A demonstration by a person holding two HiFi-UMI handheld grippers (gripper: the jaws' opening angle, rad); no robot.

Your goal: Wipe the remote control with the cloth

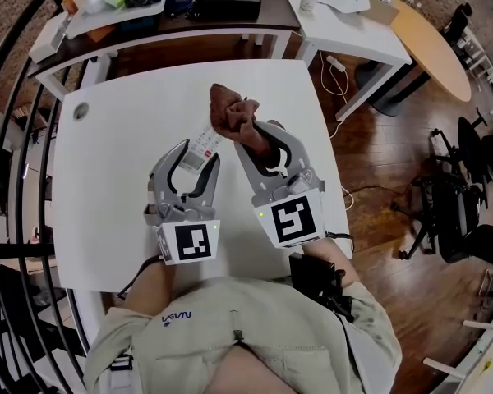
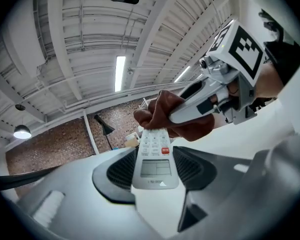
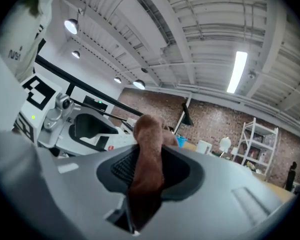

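Above the white table, my left gripper is shut on a white remote control with a small screen and a red button. Its far end points away from me. My right gripper is shut on a bunched brown cloth, which fills the space between its jaws. In the left gripper view the cloth lies over the far end of the remote control, and the right gripper's body sits just beyond it. Both grippers point about level, side by side.
A dark desk with a tray and boxes stands beyond the table. A white desk and a round wooden table are at the back right. A black railing runs along the left. Chairs and cables lie on the floor to the right.
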